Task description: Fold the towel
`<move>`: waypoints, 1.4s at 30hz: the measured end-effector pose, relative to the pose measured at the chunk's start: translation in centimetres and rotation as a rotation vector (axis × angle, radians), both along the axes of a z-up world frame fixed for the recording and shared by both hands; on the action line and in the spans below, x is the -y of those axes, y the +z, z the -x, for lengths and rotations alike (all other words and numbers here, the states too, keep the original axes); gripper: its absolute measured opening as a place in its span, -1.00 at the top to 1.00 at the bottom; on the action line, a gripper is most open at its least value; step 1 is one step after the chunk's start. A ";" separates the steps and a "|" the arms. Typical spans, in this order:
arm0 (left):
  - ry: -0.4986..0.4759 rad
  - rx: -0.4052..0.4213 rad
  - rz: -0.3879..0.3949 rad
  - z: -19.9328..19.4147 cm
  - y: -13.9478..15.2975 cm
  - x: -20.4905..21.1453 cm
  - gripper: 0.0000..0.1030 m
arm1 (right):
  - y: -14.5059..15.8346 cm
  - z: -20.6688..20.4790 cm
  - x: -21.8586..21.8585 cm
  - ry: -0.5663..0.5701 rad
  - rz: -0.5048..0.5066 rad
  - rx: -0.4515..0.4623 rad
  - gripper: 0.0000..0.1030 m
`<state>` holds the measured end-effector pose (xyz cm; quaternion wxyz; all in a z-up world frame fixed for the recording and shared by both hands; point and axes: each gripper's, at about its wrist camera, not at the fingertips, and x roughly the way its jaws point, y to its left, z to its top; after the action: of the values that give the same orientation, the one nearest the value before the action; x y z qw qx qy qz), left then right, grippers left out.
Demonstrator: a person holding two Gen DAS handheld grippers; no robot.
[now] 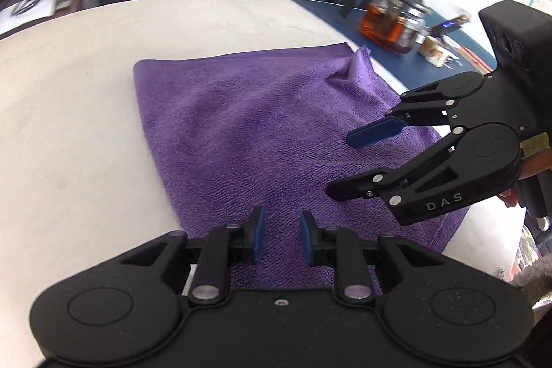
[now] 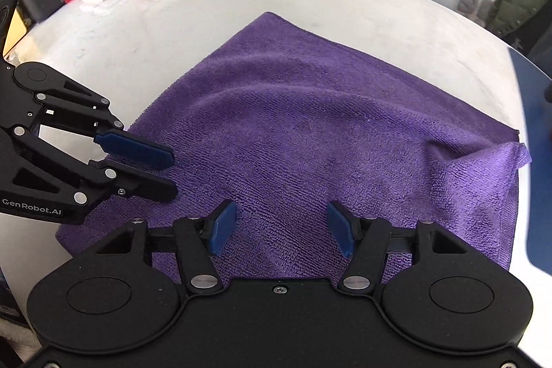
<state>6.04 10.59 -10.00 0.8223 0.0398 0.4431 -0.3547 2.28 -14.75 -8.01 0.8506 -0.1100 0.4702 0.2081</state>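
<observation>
a white table point(image 1: 69, 126) fills both views, and a purple towel point(image 1: 248, 133) lies spread across the middle of it, mostly flat, one far corner point(image 2: 514, 154) puckered up at the right of the right-wrist frame. whether it lies single or already doubled over cannot be told. the left gripper point(image 1: 282, 235) hovers low over the towel's near edge at the bottom of the frame, jaws parted, holding nothing. the right gripper point(image 2: 281, 225) hangs beside it, jaws released wider, also empty. any fold looks best served by pinching two neighbouring corners and carrying them level, flattening that pucker. at upper right of the left-wrist frame, a glass teapot point(image 1: 390, 26) holds amber liquid.
</observation>
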 end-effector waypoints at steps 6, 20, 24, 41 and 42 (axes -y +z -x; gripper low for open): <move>0.116 -0.029 -0.085 1.3 1.0 -3.6 0.60 | 0.0 0.3 -6.0 0.160 -0.025 0.007 -0.27; 0.124 0.145 -0.173 -8.8 5.5 0.1 0.56 | 5.6 -9.7 4.5 0.000 -0.289 0.041 -0.20; -0.113 0.190 -0.255 -12.6 3.8 2.6 0.56 | 4.8 -12.9 6.0 0.077 -0.272 0.069 -0.20; -0.492 0.168 -0.271 -17.2 1.0 3.7 0.52 | 2.7 -18.4 5.9 0.430 -0.293 0.010 -0.20; -0.517 0.163 -0.272 -17.1 1.0 3.8 0.56 | 2.6 -18.3 6.2 0.428 -0.288 0.007 -0.20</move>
<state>23.18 6.77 -9.00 0.7247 0.2896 0.3943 -0.4853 20.56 -20.99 -5.38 0.7957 -0.0856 0.3989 0.4476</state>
